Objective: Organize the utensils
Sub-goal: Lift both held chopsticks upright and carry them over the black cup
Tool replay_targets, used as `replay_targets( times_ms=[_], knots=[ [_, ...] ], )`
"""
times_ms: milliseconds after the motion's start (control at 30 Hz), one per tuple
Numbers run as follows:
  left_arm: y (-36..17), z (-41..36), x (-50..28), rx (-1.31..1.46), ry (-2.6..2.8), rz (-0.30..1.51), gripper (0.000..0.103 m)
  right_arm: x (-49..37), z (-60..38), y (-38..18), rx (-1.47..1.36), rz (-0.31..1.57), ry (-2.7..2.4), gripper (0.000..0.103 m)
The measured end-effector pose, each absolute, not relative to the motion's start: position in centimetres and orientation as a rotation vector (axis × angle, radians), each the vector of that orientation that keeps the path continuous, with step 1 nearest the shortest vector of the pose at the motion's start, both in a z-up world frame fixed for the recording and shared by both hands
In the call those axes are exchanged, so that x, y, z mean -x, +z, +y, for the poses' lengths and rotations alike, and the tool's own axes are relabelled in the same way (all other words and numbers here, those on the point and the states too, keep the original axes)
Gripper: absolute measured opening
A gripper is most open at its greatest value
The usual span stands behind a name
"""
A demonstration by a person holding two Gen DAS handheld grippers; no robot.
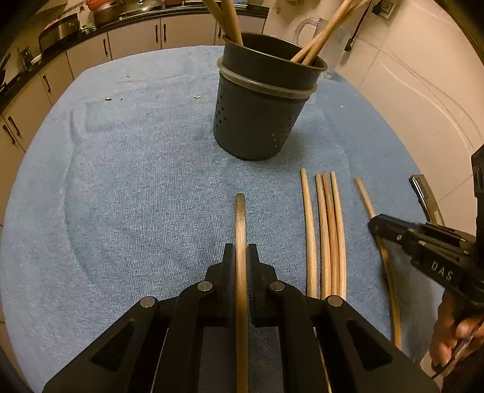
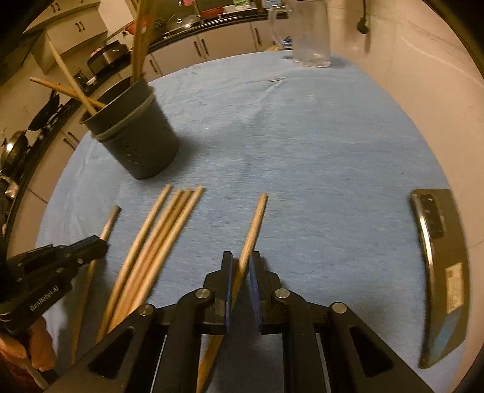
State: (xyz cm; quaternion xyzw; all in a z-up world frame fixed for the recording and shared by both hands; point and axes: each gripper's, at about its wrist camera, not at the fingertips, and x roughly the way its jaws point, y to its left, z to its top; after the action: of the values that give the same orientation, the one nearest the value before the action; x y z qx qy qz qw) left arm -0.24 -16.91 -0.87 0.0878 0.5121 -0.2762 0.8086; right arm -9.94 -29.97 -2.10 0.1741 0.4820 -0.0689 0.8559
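My left gripper (image 1: 241, 249) is shut on one wooden chopstick (image 1: 240, 217) that lies lengthwise on the blue cloth (image 1: 136, 196). To its right, my right gripper (image 2: 241, 257) is shut on another chopstick (image 2: 257, 220), which sits slanted between the pads. Several loose chopsticks (image 1: 328, 235) lie side by side on the cloth between the two grippers. Beyond them stands a dark perforated utensil holder (image 1: 257, 121) with several chopsticks leaning in it. The left wrist view shows the right gripper (image 1: 373, 223) at the right edge. The right wrist view shows the left gripper (image 2: 101, 241) at the left edge.
A dark phone (image 2: 441, 272) lies on the cloth at the right. A clear glass jug (image 2: 311, 33) stands at the far edge near the tiled wall. Kitchen cabinets and a counter with pots (image 1: 121, 12) run behind the table. A hand (image 1: 450, 338) holds the right gripper.
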Motion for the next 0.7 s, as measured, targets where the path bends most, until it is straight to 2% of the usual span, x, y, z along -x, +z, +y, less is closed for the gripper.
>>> replay_targets(
  times_ms=[200, 700],
  knots=[
    [0.2, -13.8, 1.4, -0.118, -0.618, 1.038, 0.007, 10.6, -28.2, -0.5, -0.403, 0.932, -0.055, 0.007],
    [11.3, -11.0, 4.9, 0.011, -0.63, 0.698, 0.007, 15.8, -25.6, 8.3, -0.379, 0.502, 0.026, 0.007]
  ],
)
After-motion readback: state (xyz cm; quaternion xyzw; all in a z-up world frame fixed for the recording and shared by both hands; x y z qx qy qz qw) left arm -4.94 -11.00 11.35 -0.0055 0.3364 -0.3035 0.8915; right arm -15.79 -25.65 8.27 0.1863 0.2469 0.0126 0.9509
